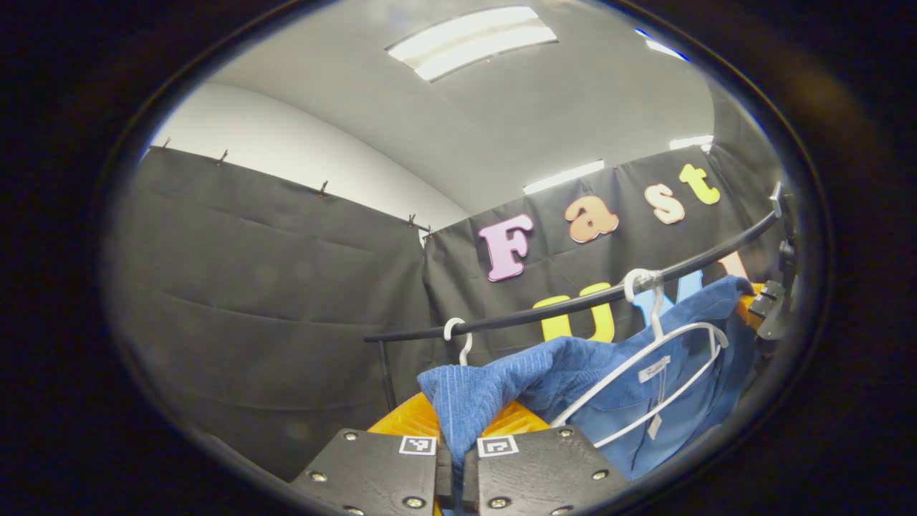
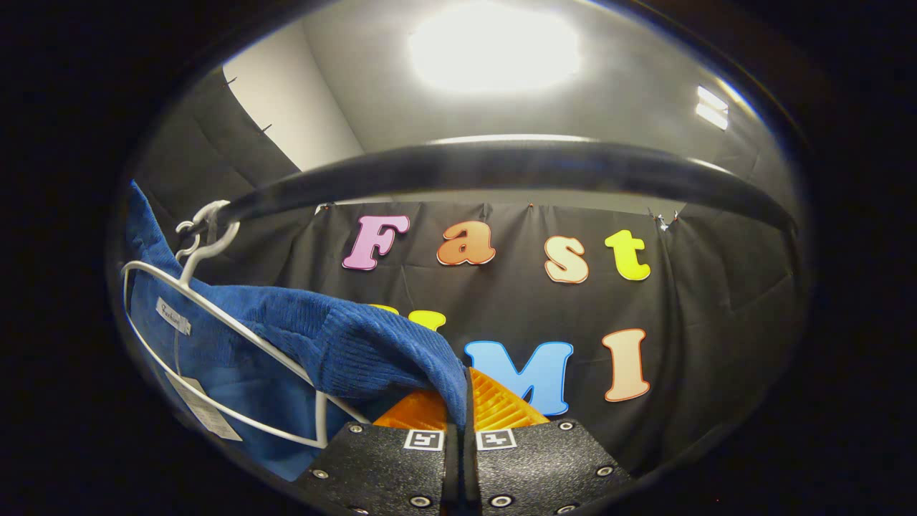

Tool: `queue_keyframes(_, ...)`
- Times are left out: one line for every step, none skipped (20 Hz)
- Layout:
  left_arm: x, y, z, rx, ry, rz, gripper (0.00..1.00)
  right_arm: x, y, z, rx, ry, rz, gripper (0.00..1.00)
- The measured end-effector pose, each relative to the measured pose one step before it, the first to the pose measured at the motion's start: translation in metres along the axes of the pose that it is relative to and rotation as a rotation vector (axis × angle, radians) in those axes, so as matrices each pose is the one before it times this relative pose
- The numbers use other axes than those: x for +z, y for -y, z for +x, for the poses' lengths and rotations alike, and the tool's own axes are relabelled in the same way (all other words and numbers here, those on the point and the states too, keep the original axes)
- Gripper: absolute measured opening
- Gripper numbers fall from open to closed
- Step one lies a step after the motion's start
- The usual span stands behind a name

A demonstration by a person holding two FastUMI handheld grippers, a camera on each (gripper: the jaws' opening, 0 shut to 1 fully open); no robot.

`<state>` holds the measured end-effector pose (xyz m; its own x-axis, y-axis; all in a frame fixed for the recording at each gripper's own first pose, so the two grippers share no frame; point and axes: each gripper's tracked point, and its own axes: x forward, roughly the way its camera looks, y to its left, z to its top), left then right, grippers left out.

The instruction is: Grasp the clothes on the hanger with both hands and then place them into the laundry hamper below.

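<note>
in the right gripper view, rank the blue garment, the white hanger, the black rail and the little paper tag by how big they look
Largest to smallest, as they look:
1. Black rail, spanning the view; it's close to the camera, so rail versus garment is unsure.
2. Blue garment.
3. White hanger, outlined against the garment.
4. Paper tag, clearly smallest.

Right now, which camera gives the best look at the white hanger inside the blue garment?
The left gripper view: the white hanger shows its hook on the black rail and both sloping arms. In the right gripper view the blue garment drapes over part of it.
</note>
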<state>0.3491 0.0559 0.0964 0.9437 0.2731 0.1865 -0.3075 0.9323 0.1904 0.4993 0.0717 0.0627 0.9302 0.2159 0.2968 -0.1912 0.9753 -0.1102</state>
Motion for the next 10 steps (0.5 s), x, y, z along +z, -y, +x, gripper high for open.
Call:
queue_keyframes(-0.00547,0.00232,0.00777,-0.01862,-0.00351,0.01029,0.06,-0.00999,0.00134,0.00364,-0.00329,-0.01680,-0.00656,0.02)
queue_keyframes(-0.00519,0.00135,0.00663,-0.01241,-0.00604,0.00889,0.07,-0.01004,-0.00097,0.00268,-0.00074,-0.02131,-0.00606,0.02)
queue_keyframes(-0.00676,-0.00025,0.00478,-0.00758,-0.01130,0.00257,0.07,-0.00820,-0.00199,0.00101,0.00340,-0.01585,-0.00622,0.02)
queue_keyframes(-0.00781,0.00033,0.00288,-0.00997,-0.01241,0.00037,0.05,-0.00483,-0.00237,0.00046,-0.00022,-0.01118,-0.01147,0.02)
queue_keyframes(-0.00895,-0.00102,0.00271,-0.00721,-0.01576,-0.00716,0.07,-0.00466,-0.00200,-0.00015,0.00341,-0.00836,-0.00923,0.02)
queue_keyframes(-0.01016,-0.00031,0.00383,-0.00825,-0.02008,-0.01240,0.07,-0.00423,-0.00301,0.00127,0.00395,-0.00619,-0.00663,0.02)
queue_keyframes(-0.01249,-0.00143,0.00431,-0.00706,-0.02788,-0.01965,0.06,-0.00390,-0.00152,0.00224,0.00434,-0.00746,-0.00493,0.01)
queue_keyframes(-0.01464,0.00097,0.00779,-0.01426,-0.02687,-0.02229,0.07,-0.00645,0.00004,0.00323,-0.00218,-0.01360,-0.00518,0.02)
queue_keyframes(-0.01190,0.00121,0.00468,-0.01704,-0.02300,-0.02296,0.05,-0.00696,-0.00064,0.00342,-0.00346,-0.02725,-0.00263,0.02)
queue_keyframes(-0.01024,0.00351,0.00171,-0.01340,-0.01905,-0.02405,0.05,-0.00832,0.00295,0.00099,-0.01383,-0.02352,-0.00235,0.02)
